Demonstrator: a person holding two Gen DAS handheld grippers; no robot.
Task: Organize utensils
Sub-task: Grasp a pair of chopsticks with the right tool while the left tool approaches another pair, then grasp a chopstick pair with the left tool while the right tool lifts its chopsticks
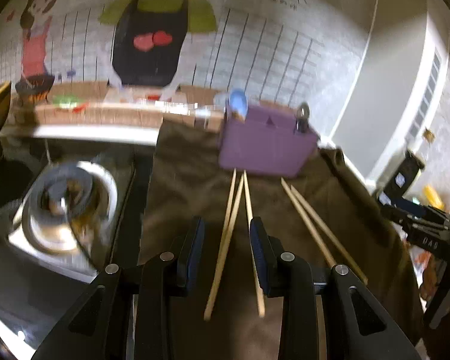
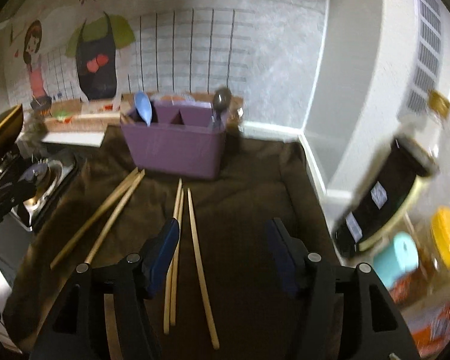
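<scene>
Motion blur smears both views. The purple caddy stands on the brown-clothed tabletop, a blue spoon and dark spoon inside. Wooden chopsticks lie loose before the caddy. The left claw and right claw both gape, pinching nothing.

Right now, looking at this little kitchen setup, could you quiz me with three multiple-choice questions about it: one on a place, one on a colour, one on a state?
1. Where is the blue spoon?
A. on the cloth
B. in the holder's left compartment
C. in the right tongs

2. What colour is the utensil holder?
A. purple
B. green
C. white

3. What do the right tongs hold?
A. a spoon
B. chopsticks
C. nothing

Answers: 1 B, it stands up out of that end; 2 A, its walls are purple; 3 C, the jaws stand open above loose chopsticks on the brown cloth.
</scene>
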